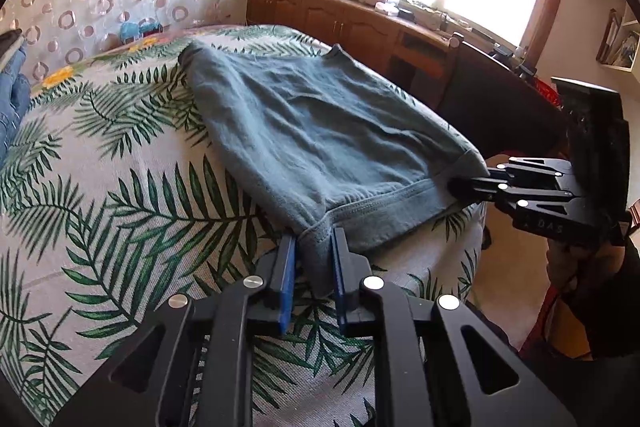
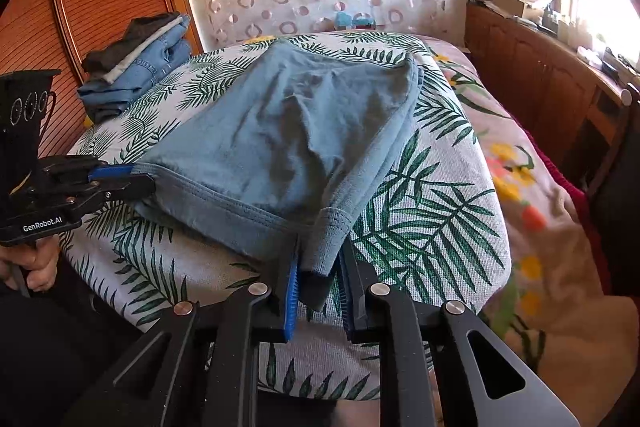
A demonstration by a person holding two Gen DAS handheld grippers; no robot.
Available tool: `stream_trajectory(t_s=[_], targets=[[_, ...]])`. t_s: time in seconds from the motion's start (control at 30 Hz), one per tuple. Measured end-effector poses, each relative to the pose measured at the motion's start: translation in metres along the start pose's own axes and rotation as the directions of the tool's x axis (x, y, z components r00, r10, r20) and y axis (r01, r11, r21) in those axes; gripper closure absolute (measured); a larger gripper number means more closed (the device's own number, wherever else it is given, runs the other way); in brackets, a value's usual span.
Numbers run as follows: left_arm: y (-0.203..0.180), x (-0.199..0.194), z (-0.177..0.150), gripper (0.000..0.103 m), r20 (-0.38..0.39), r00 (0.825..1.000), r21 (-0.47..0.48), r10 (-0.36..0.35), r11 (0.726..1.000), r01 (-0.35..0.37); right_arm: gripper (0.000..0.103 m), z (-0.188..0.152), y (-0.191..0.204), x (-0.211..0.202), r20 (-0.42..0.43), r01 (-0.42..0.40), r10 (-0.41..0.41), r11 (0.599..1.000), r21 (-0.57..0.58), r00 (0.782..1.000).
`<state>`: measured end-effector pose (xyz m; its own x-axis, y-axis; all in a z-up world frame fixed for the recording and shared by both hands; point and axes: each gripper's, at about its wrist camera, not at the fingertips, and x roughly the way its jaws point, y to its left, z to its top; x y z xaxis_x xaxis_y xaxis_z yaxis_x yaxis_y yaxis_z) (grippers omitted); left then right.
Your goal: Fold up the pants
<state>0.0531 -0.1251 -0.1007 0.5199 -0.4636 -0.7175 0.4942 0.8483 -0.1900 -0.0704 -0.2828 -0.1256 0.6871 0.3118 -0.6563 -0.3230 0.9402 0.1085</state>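
Right under my left camera, my left gripper (image 1: 314, 267) is pinching one near corner of the blue pants (image 1: 320, 131), with its jaws pressed on the thick hem. My right gripper (image 2: 318, 279) is doing the same at the other near corner, its jaws squeezing the cloth too. The pants are lying on the bed (image 2: 440, 187), on the leafy cover, and they are looking short and stacked in layers, so I am guessing some folding is already done. I am thinking one more fold is left: lifting this near edge and laying it over the far edge.

The near hem is hanging right at the bed's edge. There is open cover past the pants for moving forward. A pile of folded clothes (image 2: 136, 67) is sitting well apart at the far left, and the wooden cabinet (image 1: 360, 23) is standing off to the right.
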Motion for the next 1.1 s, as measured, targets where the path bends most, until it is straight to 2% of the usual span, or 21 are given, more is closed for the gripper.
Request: stream_trajectory(t_s=[0.07,0.2,0.33,0.4,0.5,0.77,1.1], targets=[[0.003,0.005,-0.001,0.086,-0.015,1.0,-0.014,-0.007,1.0,0.006,0.086,0.0,0.0,0.001,0.001,-0.004,0.004,1.0,0.005,1.0],[0.007,0.008,-0.001,0.078,-0.02,1.0,-0.035,-0.013,0.999,0.012,0.086,0.001,-0.002,0.001,0.002,-0.012,0.012,1.0,0.014,1.0],[0.004,0.009,-0.001,0.077,-0.015,1.0,-0.021,-0.002,1.0,0.002,0.086,0.001,-0.002,0.001,0.001,-0.011,0.011,1.0,0.012,1.0],[0.001,0.009,-0.002,0.084,-0.008,1.0,0.001,-0.001,1.0,0.001,0.086,0.001,-0.002,0.0,0.008,-0.014,0.014,1.0,0.013,1.0],[-0.001,0.001,0.001,0.09,0.015,1.0,0.006,0.003,1.0,-0.003,0.087,0.003,-0.001,-0.003,0.028,-0.024,0.024,1.0,0.014,0.999],[0.006,-0.05,0.024,0.091,0.159,0.987,-0.003,0.003,1.0,-0.002,0.088,0.025,0.011,-0.026,0.119,-0.053,0.056,0.998,-0.026,0.991],[0.01,-0.115,0.043,0.091,0.311,0.95,-0.002,0.036,0.999,-0.038,0.088,0.061,0.039,-0.069,0.256,-0.074,0.104,0.989,-0.126,0.961]])
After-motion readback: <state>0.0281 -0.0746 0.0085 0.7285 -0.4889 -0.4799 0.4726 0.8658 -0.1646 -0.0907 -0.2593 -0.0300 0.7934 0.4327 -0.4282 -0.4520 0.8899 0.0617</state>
